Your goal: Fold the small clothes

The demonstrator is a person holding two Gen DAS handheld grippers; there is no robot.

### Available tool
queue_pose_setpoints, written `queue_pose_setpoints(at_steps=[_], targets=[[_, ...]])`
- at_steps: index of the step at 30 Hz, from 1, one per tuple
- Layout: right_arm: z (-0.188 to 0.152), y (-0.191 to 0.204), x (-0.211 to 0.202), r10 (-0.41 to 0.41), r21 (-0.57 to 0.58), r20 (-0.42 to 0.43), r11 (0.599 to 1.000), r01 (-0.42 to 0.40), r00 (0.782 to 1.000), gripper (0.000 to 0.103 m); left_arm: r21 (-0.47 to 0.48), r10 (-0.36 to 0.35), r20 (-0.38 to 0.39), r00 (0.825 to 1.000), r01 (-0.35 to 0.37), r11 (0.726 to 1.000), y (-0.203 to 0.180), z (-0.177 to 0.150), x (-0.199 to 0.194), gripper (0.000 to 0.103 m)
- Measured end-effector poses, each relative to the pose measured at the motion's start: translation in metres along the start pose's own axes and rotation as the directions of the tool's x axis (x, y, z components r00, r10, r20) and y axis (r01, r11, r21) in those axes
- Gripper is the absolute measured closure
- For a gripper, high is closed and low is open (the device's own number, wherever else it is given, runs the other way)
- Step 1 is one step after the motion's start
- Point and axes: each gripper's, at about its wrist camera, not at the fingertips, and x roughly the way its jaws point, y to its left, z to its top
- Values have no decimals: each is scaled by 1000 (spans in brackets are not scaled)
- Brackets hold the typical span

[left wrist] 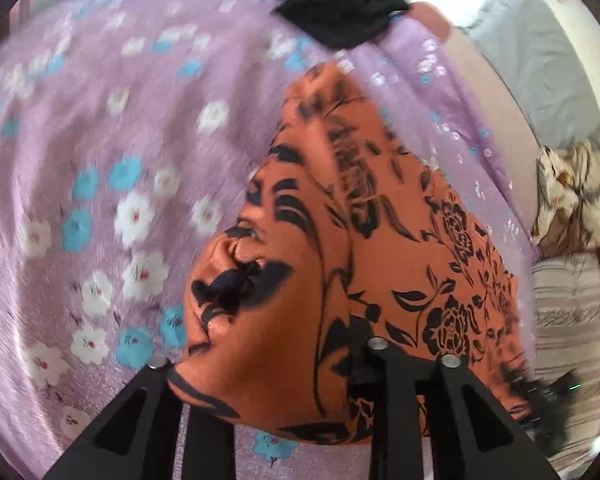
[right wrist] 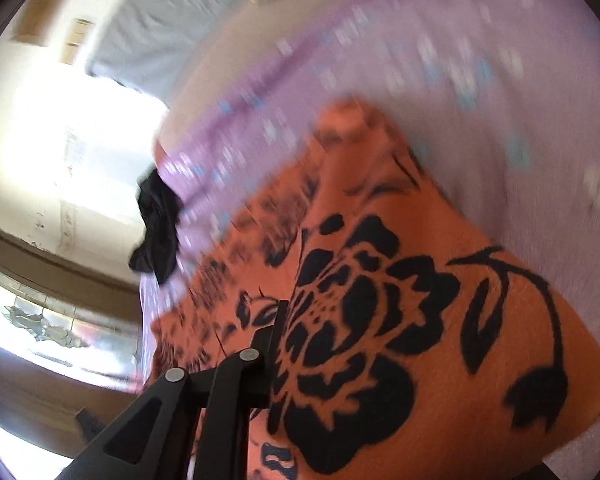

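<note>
An orange garment (left wrist: 380, 248) with a black flower print lies bunched on the lilac flowered bedsheet (left wrist: 100, 140). In the left wrist view a thick fold of it fills the space between the black fingers (left wrist: 156, 376) of my left gripper (left wrist: 268, 356), which is shut on it. In the blurred right wrist view the same orange garment (right wrist: 380, 300) drapes over my right gripper (right wrist: 284, 344). That gripper is shut on the cloth; one finger (right wrist: 236, 372) shows and the other is hidden under the fabric.
A black garment (left wrist: 336, 4) lies crumpled at the far edge of the sheet, also visible as the black garment (right wrist: 156, 224). Right of the bed sit a grey cover (left wrist: 540, 60), a cream patterned bundle (left wrist: 572, 196) and striped fabric (left wrist: 572, 312).
</note>
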Motion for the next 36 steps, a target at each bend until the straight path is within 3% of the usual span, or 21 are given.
queue_pose_setpoints(at_steps=[1, 3, 5, 7, 9, 11, 13, 15, 17, 18, 20, 21, 22, 25, 27, 29, 32, 36], targets=[[1, -5, 2, 1, 25, -21, 1000, 0, 1000, 79, -25, -33, -12, 999, 33, 999, 3, 3, -1, 68], [3, -14, -1, 29, 69, -30, 997, -27, 999, 76, -44, -89, -52, 995, 86, 995, 6, 8, 0, 50], [6, -18, -3, 36, 92, -33, 995, -33, 999, 69, -62, -102, -54, 993, 99, 993, 8, 9, -2, 50], [5, -27, -6, 79, 145, -27, 987, -74, 997, 53, -60, -60, -35, 998, 58, 997, 10, 14, -11, 50], [4, -34, -12, 117, 203, -7, 973, -113, 993, 48, -62, -33, 18, 999, 34, 997, 14, 22, -27, 50], [3, -38, -15, 119, 220, 5, 968, -117, 993, 46, -47, 15, 124, 992, -9, 999, 15, 28, -50, 50], [3, -40, -14, 120, 224, 0, 968, -117, 993, 46, 18, 76, 251, 965, -83, 996, 8, 31, -73, 50], [4, -41, -13, 111, 226, -2, 968, -107, 994, 46, 82, 64, 333, 941, -97, 992, -1, 32, -89, 50], [3, -38, -11, 96, 224, -2, 970, -93, 995, 46, 146, 5, 318, 948, -54, 988, -12, 29, -86, 44], [3, -33, -8, 88, 225, 5, 970, -87, 996, 46, 180, -13, 276, 961, -39, 983, -18, 26, -75, 43], [3, -32, -7, 84, 225, 12, 971, -84, 996, 46, 214, 38, 155, 987, -71, 974, -27, 19, -41, 43], [3, -34, -8, 84, 225, 13, 971, -85, 996, 46, 212, 106, 80, 991, -121, 970, -23, 15, -19, 44], [4, -34, -9, 88, 226, 13, 970, -89, 996, 46, 218, 151, 59, 987, -160, 963, -21, 12, -5, 44], [5, -38, -11, 105, 242, 7, 965, -103, 994, 47, 292, 201, 129, 971, -231, 928, -35, 7, -8, 44], [5, -41, -14, 115, 255, -1, 961, -111, 993, 46, 261, 120, 138, 983, -153, 953, -33, 6, -20, 44], [5, -42, -17, 118, 252, -9, 961, -112, 993, 45, 243, 23, 177, 984, -66, 968, -36, 5, -34, 44], [6, -42, -22, 128, 244, -9, 962, -122, 992, 40, 329, -36, 200, 979, -33, 944, -62, -1, -37, 41], [4, -47, -31, 141, 260, 5, 956, -138, 990, 38, 358, -86, 139, 987, 31, 933, -86, -4, -15, 34]])
